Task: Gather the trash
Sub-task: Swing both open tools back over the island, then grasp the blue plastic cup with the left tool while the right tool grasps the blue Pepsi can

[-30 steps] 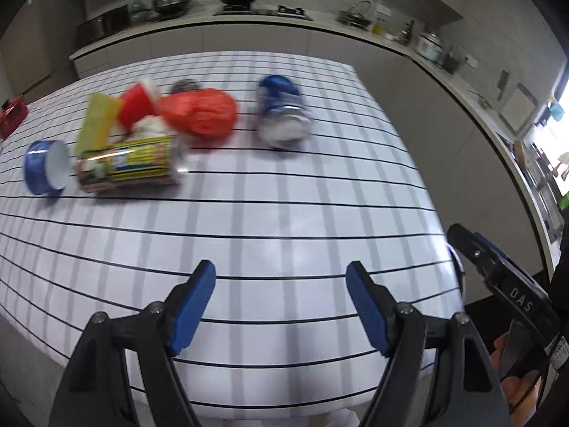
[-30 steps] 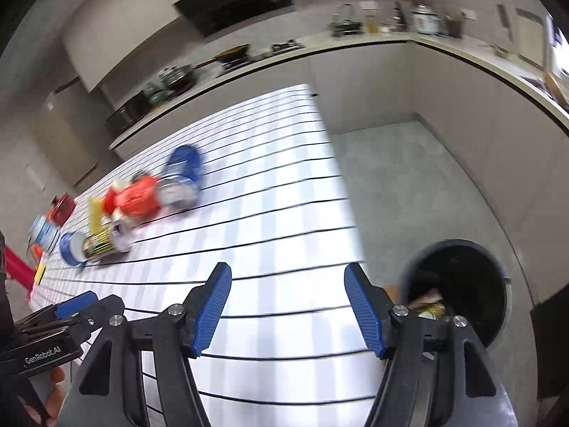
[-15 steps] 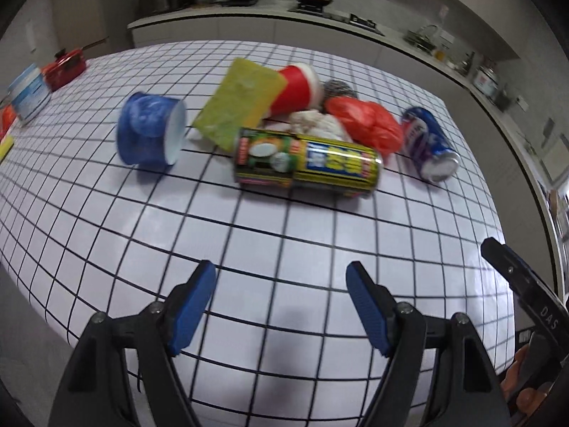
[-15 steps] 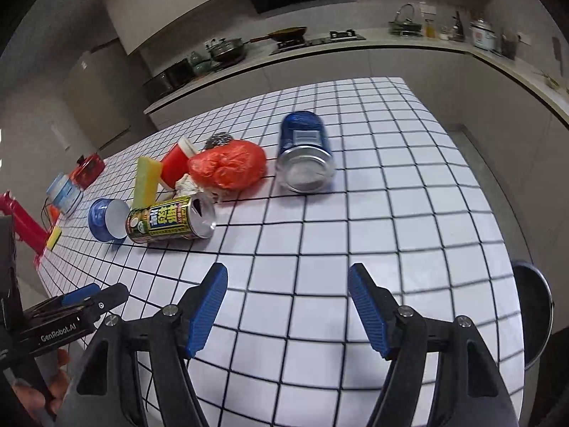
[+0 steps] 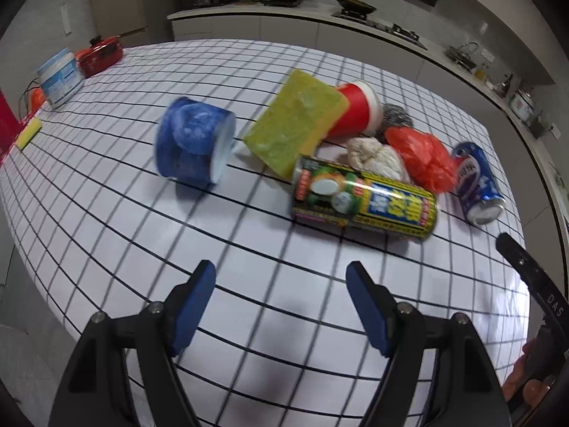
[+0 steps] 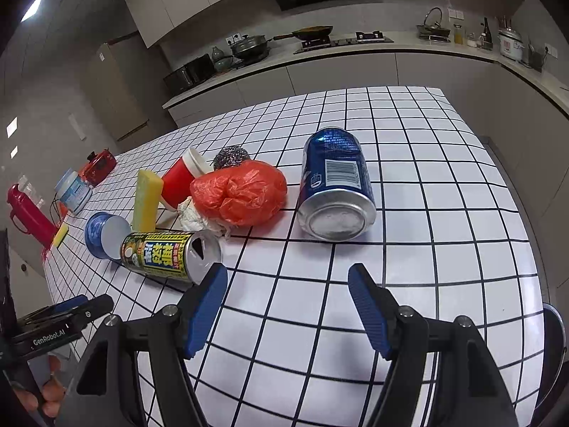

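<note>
Trash lies on a white grid-tiled table [image 5: 106,235]. A yellow-green can [image 5: 362,199] lies on its side; it also shows in the right wrist view [image 6: 167,252]. A blue can [image 6: 336,185] lies on its side, also in the left wrist view [image 5: 478,181]. Between them are a crumpled orange bag [image 6: 240,192], a white paper wad [image 5: 377,156], a red cup [image 5: 355,106], a yellow sponge [image 5: 295,124] and a blue cup [image 5: 193,146]. My left gripper [image 5: 281,306] is open and empty, near of the yellow-green can. My right gripper [image 6: 288,309] is open and empty, near of the blue can.
A steel scourer [image 6: 231,156] sits behind the orange bag. A white tub [image 5: 60,78], a red pot [image 5: 101,57] and a red bottle [image 6: 30,213] stand at the table's far left. A dark bin rim [image 6: 554,338] shows below the table's right edge. Kitchen counters run behind.
Both grippers have swung left from the table's right end and the bin towards the trash pile, and come closer to the cans. Both stay open.
</note>
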`<state>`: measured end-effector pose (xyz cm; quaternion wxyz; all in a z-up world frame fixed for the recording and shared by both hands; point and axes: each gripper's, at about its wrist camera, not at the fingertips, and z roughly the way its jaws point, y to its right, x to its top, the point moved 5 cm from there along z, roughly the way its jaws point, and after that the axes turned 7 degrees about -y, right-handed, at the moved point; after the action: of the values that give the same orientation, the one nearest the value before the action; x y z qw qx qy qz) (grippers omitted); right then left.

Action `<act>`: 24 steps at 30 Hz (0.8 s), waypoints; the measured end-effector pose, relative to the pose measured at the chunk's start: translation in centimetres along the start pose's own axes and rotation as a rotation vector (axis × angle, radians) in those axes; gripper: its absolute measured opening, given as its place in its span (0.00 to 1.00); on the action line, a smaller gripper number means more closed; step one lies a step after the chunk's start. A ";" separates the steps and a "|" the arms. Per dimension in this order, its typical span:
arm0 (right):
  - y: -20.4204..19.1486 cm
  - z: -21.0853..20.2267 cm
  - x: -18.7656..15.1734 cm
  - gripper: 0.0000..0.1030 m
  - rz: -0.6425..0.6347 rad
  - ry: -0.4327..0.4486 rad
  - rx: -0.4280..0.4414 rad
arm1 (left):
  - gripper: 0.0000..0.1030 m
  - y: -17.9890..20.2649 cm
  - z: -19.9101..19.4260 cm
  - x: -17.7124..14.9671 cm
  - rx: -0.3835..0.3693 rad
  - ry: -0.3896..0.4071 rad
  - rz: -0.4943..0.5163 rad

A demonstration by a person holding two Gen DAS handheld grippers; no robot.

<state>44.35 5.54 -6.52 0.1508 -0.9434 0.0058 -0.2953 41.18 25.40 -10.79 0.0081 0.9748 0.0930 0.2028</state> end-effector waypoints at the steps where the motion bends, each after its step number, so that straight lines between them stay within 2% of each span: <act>1: 0.2 0.2 0.1 0.70 0.004 0.000 -0.005 | 0.75 -0.7 0.0 0.4 0.017 0.010 -0.011; 7: 0.8 0.3 0.8 0.70 0.048 0.017 -0.030 | 0.75 -3.7 0.7 3.3 0.092 0.052 -0.019; 14: 0.1 0.4 1.7 0.71 0.115 0.048 -0.090 | 0.75 -5.8 2.6 5.4 0.067 0.036 0.012; 24: -2.5 1.2 2.2 0.72 0.122 0.065 -0.142 | 0.75 -6.9 3.7 7.8 0.053 0.053 0.093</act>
<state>46.65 8.04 -5.55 0.1009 -0.9395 0.0892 -0.3150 48.42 33.66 -11.50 -0.0295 0.9721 0.0530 0.2264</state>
